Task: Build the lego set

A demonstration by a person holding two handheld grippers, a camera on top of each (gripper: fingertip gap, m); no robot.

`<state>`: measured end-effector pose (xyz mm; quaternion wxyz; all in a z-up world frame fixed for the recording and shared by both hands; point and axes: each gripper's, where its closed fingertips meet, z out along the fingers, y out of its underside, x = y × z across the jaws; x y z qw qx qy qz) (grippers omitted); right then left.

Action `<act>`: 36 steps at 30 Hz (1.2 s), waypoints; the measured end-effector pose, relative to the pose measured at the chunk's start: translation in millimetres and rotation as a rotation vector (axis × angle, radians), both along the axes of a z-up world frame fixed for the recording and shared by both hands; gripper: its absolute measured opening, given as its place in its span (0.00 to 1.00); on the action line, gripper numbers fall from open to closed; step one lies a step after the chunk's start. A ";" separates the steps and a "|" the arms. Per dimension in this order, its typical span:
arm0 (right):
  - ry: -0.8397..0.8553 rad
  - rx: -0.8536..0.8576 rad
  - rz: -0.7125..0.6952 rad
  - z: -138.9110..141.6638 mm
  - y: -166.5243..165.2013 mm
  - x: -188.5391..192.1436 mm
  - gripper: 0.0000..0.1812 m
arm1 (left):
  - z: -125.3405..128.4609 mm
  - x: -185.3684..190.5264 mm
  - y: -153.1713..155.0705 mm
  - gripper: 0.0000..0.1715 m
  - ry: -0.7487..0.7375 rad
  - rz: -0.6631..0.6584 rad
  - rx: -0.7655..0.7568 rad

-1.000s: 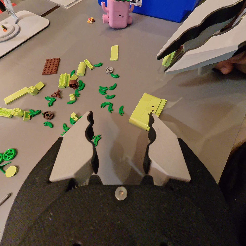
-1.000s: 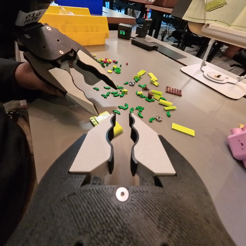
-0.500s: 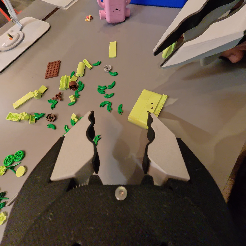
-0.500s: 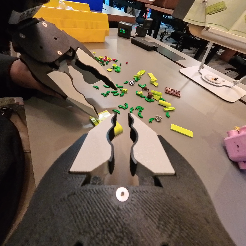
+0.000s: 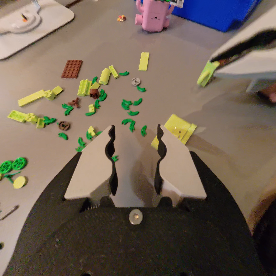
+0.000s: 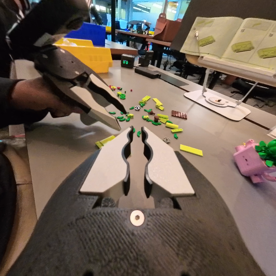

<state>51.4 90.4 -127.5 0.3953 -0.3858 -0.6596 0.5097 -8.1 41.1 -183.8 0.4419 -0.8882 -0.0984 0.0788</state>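
Overall: lego pieces strewn over a grey table (image 5: 186, 44), both grippers above it.
Left gripper (image 5: 135, 127): spread wide, nothing between the fingers, pointing down at the scattered pieces.
Right gripper (image 6: 136, 128): nearly closed; seen from the left wrist view clamped on a small lime piece (image 5: 206, 74) at the tips, lifted off the table; piece hidden in its own view.
Lime block (image 5: 178, 128): lying flat on the table, small face marks up, partly behind the left gripper's right finger.
Green leaf pieces (image 5: 131, 112): loose, just ahead of the left gripper's tips.
Brown plate (image 5: 72, 69): flat, farther back on the left.
Pink figure (image 5: 152, 16): standing at the far edge, beside a blue bin (image 5: 209, 13).
Instruction booklet (image 6: 233, 37): open on a stand, far right.
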 end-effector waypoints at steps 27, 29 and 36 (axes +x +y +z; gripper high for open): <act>0.140 -0.083 -0.001 21.7 7.8 16.5 0.01 | -29.7 -74.5 109.7 0.13 -0.045 0.034 -0.198; 0.139 -0.082 -0.001 21.4 7.8 16.4 0.01 | -32.6 -75.3 112.1 0.10 -0.058 0.026 -0.211; 0.136 -0.090 -0.001 21.3 8.6 16.2 0.01 | -17.6 -80.1 110.4 0.04 -0.037 0.029 -0.146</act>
